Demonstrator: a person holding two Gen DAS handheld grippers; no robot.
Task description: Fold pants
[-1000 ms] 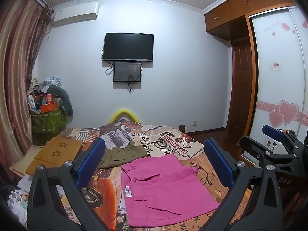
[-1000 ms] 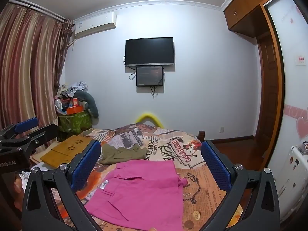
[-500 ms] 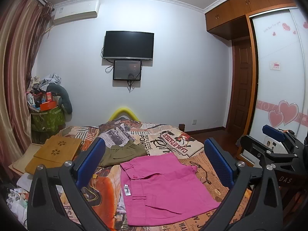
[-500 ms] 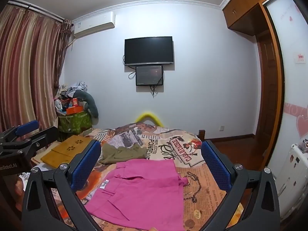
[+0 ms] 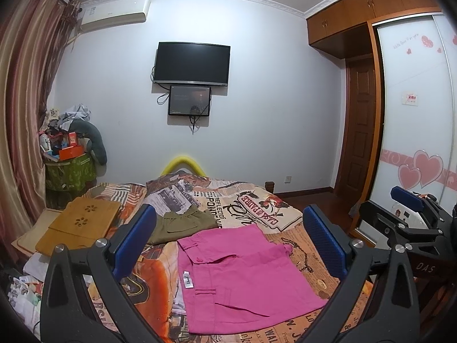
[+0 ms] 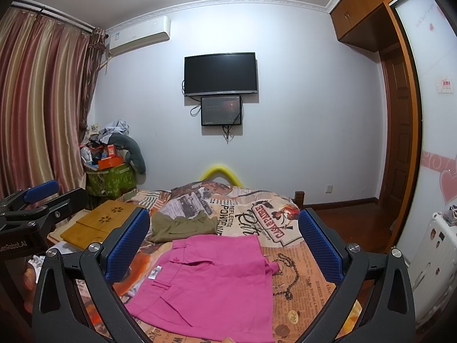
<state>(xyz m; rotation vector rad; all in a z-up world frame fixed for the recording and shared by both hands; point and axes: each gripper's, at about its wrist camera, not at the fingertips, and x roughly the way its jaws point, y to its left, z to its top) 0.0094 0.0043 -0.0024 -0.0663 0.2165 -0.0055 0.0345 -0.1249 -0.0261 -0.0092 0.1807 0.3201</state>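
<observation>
Two wrist views of a bed (image 5: 288,223) carrying the pink pants (image 5: 240,274), seen along the open fingers of each tool.

Left tool (image 5: 228,245): jaws wide, nothing between them, held above the bed and clear of the cloth. Right tool (image 6: 225,245): likewise wide and empty, also off the cloth; in the left view it shows to the right of the pants, at the bed's edge (image 5: 411,223).

Pants: they lie flat on the bed, below and ahead of both tools, already doubled into a broad panel. The waistband, with its belt loops and white label (image 5: 187,278), runs along the panel's left side; the legs run off to the right. The long axis thus lies across the line of sight, left to right, slightly skewed so that the near edge swings rightward.

Relative to the pants, the left tool stands over the waistband side and the right tool over the leg side, near a small bunched corner (image 6: 271,267). Neither is clearly nearer; each is matched to its own end.

Green shorts (image 5: 182,225) lie just beyond the pants, touching or nearly touching the far left corner. A wooden board (image 5: 82,225) lies well to the left of them.

Judgement: the coming fold probably carries one end across the long axis to the other, so each tool should descend on its own side's corners.
</observation>
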